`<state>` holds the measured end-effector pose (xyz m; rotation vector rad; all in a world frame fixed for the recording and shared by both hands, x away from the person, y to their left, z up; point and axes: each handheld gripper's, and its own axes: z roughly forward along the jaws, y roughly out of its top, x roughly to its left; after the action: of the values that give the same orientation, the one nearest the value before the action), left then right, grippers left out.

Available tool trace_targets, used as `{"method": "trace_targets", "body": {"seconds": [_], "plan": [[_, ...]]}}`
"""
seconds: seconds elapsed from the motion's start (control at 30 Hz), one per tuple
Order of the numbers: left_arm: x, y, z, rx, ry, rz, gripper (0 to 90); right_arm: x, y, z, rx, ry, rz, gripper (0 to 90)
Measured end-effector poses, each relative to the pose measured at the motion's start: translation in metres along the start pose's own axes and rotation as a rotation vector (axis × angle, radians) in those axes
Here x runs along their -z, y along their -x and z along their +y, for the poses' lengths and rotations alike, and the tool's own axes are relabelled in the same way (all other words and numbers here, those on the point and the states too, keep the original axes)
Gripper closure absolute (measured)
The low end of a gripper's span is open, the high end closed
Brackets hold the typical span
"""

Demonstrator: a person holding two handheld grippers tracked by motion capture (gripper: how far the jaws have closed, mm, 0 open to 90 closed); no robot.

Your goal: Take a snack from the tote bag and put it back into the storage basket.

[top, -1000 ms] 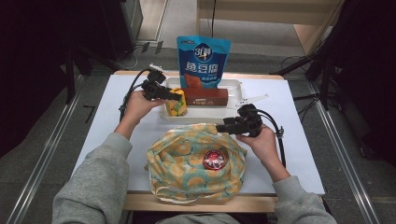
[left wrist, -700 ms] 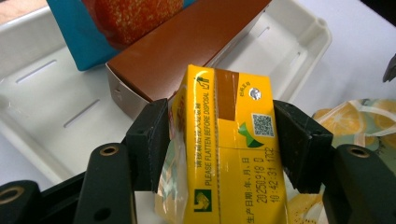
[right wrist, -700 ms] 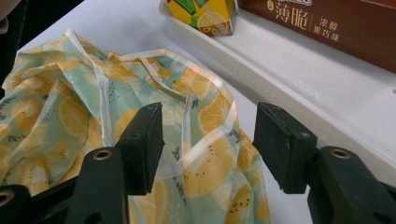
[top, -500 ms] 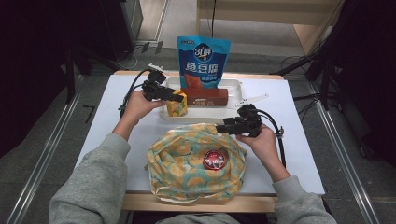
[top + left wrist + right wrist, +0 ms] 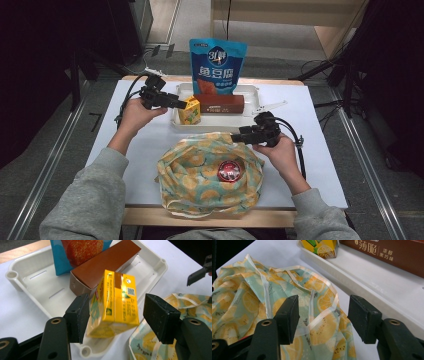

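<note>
- Table [image 5: 150,145]: white top, your forearms come in from 6 o'clock in the high view.
- Lemon-print bag [image 5: 210,175]: biggest item, lies crumpled at the 6 o'clock end of the table, mouth up, w/ a red-lidded round thing [image 5: 229,171] inside, toward the 3 o'clock side. Can't tell what that is.
- Tray [image 5: 252,92]: white plastic, sits just past the bag toward 12 o'clock, mid-table.
- Blue snack pouch [image 5: 218,62]: stands upright at the tray's 12 o'clock edge; left gripper view shows its bottom inside the tray.
- Brown box [image 5: 218,104]: long carton, lies flat in the tray, in front of the pouch, runs 9-to-3.
- Yellow juice carton [image 5: 117,302]: the item you're working. It stands at the tray's 9 o'clock end, touching the brown box's end, near the front rim; looks tilted in the left gripper view.
- Your left gripper [image 5: 121,317]: at 9 o'clock of the carton, pointing toward 3. Jaws have just been opening and stand wide now. Carton sits between them; the far pad is clear of it w/ a visible gap, the near pad sits right at its face, contact can't be told. No grip.
- Your right gripper [image 5: 323,317]: at the bag's 1 o'clock rim, just short of the tray's front wall, pointing toward 9. Jaws partly open, wide gap; bag cloth and its pale trim lie under and between them, pads not pinching it. Holds nothing.
</note>
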<state>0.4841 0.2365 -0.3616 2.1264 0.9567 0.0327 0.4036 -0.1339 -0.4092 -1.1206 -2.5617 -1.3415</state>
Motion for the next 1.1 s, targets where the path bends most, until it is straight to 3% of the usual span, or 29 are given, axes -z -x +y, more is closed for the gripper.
{"method": "trace_targets", "body": {"seconds": [0.43,0.6,0.87,1.03,1.1], "plan": [[0.012,0.002,-0.029,0.037,0.037,0.005,42.3,0.0,0.0,0.001,0.001,-0.001,0.0,43.7],[0.013,0.006,-0.038,0.029,0.028,0.029,47.2,-0.001,0.0,0.001,0.0,-0.001,0.001,43.7],[0.01,0.012,-0.048,0.024,0.023,-0.003,66.3,0.0,0.001,0.001,0.005,0.002,-0.002,43.7],[0.008,0.019,-0.054,-0.001,0.029,-0.025,87.4,0.0,0.001,0.001,0.008,0.0,-0.004,43.7],[0.004,0.021,-0.054,-0.006,0.024,-0.038,90.0,0.0,0.001,0.001,0.009,-0.001,-0.005,43.7]]}}
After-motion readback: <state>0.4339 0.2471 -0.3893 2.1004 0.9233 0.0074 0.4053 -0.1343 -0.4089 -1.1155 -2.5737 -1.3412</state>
